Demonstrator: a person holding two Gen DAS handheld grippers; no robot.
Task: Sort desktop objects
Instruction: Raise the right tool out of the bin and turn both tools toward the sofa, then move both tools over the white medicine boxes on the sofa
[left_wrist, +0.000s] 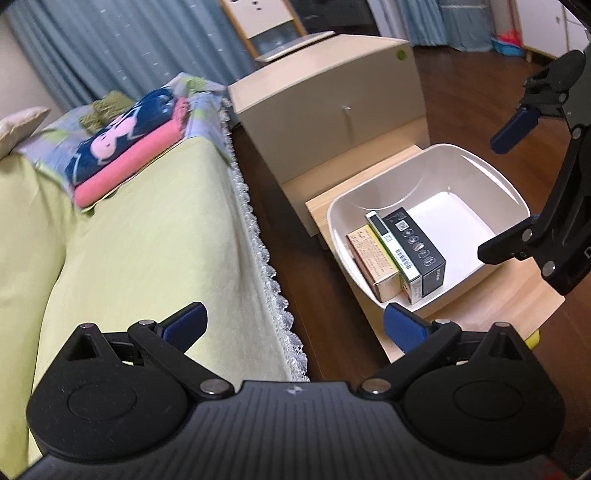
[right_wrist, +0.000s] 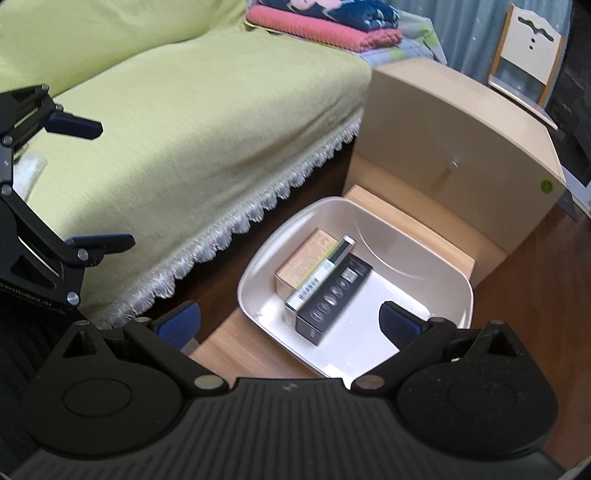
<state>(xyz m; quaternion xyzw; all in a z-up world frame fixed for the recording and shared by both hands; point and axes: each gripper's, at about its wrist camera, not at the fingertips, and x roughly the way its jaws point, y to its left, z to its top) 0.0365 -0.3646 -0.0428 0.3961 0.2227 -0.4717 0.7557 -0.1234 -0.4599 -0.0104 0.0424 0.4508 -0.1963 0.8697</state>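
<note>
Left tongs (left_wrist: 295, 325) spread wide apart, nothing between the blue pads, held above the lace edge of the green bed cover (left_wrist: 147, 229) and the near corner of the low wooden tabletop (left_wrist: 476, 306). Right tongs (right_wrist: 290, 321) likewise wide apart and empty, hanging over the near end of the white tub (right_wrist: 436, 273). Each pair also visible in the other's view, off to the side, both with jaws parted.

In the tub, on the tabletop: three boxes lying side by side and touching, packed toward the bed-side wall. Tan box (left_wrist: 371, 264) nearest that wall, then a slim white-and-green box (left_wrist: 395, 251) with a barcode, then a black box (left_wrist: 421, 243) with a row of round icons. Other half of the tub floor bare and white.

Beyond the tub, a beige cabinet (left_wrist: 332, 107). Further along the bed, folded pink and navy blankets (left_wrist: 129, 147). Dark wood floor (left_wrist: 480, 96) around the tabletop.
</note>
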